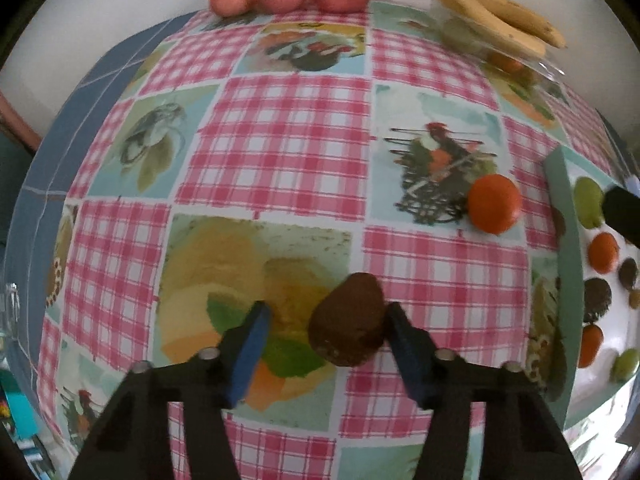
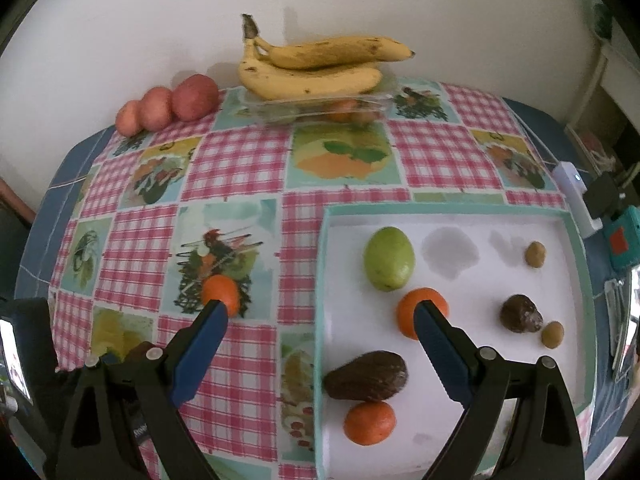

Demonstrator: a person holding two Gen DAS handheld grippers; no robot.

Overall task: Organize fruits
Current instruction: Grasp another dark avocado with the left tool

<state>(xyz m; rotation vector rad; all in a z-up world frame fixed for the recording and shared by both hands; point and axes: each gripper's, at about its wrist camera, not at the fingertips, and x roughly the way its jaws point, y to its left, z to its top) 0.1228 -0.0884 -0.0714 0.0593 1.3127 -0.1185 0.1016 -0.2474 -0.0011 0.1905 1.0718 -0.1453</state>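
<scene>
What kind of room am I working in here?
Probably a home kitchen or dining corner: a patterned tablecloth against a plain wall, bananas on a clear container, and a white fruit tray.

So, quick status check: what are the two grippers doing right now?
Left gripper open around brown avocado on tablecloth. Right gripper open, empty, above white tray edge. Loose orange outside tray. Nothing blocking.

Both views are evenly and softly lit, with only faint shadows cast behind the bananas [image 2: 316, 66] on the wall [image 2: 120, 20]. Strong fisheye bending is seen at the dark corners, the table [image 1: 280, 140] is bulged, and slight blur is spread throughout.
</scene>
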